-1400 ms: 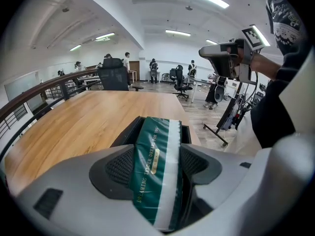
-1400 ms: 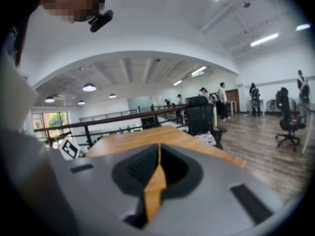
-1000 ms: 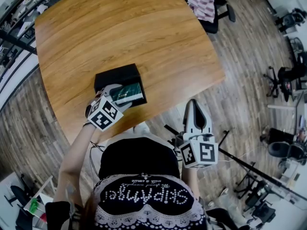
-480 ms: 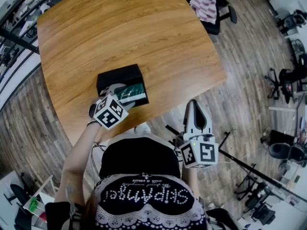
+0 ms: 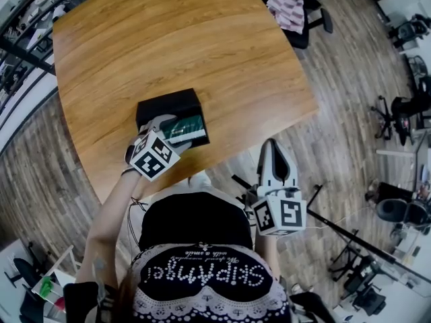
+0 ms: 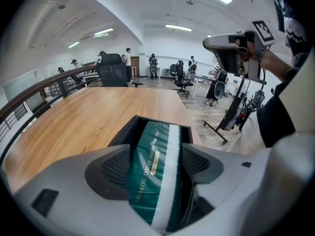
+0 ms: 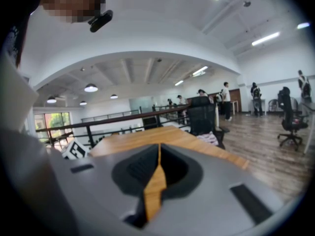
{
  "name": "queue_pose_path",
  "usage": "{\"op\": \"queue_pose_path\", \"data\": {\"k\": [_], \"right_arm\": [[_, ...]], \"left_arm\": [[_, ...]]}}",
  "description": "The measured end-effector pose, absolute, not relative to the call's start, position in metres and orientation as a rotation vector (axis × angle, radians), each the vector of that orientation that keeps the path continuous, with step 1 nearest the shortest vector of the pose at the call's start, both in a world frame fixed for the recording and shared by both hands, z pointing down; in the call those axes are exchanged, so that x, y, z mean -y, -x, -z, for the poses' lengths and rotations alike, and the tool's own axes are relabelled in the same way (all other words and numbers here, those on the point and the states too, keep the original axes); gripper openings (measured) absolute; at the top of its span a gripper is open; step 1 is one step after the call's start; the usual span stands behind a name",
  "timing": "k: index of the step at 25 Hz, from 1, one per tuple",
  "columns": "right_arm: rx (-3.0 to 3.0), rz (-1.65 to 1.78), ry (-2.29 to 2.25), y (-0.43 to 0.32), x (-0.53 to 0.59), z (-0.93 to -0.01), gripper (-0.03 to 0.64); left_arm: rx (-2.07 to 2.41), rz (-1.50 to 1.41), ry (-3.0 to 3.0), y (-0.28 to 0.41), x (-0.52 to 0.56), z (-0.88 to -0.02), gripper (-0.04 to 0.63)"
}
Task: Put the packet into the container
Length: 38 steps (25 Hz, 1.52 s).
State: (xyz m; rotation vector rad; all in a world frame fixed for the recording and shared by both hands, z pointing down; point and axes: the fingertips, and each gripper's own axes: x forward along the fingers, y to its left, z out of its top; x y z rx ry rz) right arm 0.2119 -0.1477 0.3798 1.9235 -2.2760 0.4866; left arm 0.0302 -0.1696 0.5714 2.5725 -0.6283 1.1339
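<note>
Lower left of the head view: a black container (image 5: 165, 104) close to the near edge of a wooden table (image 5: 168, 39), well clear of the far and side edges, with bare board open all the way to the top of the frame. Inside it, lying lengthwise, a green packet (image 6: 152, 141) with a white stripe. Over the container's near end, the left gripper (image 6: 156, 168), jaws wide and just now opening further, the packet between the pads and a dark gap at the right-hand pad.

Lower centre, off the table and over the plank floor (image 5: 350, 113), the right gripper (image 5: 274, 145), jaws closed together on nothing, only a thin slit between them.

Left gripper view alone: gold lettering along the packet, and the container's far rim just past its end. Head view alone: the container's place on the table and the free board around it.

Past the table's upper right corner, a chair (image 5: 286, 9) draped in checked cloth. Farther off, a railing (image 6: 29, 95), a black office chair (image 6: 110, 70) and people (image 6: 153, 63) standing under strip lights.
</note>
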Motion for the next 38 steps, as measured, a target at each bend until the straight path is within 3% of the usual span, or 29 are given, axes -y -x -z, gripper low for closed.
{"op": "queue_pose_path", "data": {"k": [22,23,26,33,38], "right_arm": [[2.297,-0.476,-1.894,-0.204,0.15,-0.378,0.035],[2.299,-0.474,-1.892,-0.203,0.15,-0.378,0.035],[2.311,-0.467,-1.884,-0.201,0.15,-0.377,0.035],[2.34,-0.447,-1.861,-0.195,0.152,-0.372,0.035],[2.364,-0.426,-1.844,-0.192,0.15,-0.366,0.035]], "left_arm": [[0.758,-0.84,-2.543,-0.019,0.184,-0.528,0.343],[0.777,-0.824,-2.547,-0.018,0.185,-0.525,0.336],[0.873,-0.769,-2.559,-0.013,0.192,-0.514,0.221],[1.053,-0.614,-2.586,0.002,0.201,-0.476,0.103],[1.198,-0.489,-2.603,0.016,0.198,-0.441,0.055]]}}
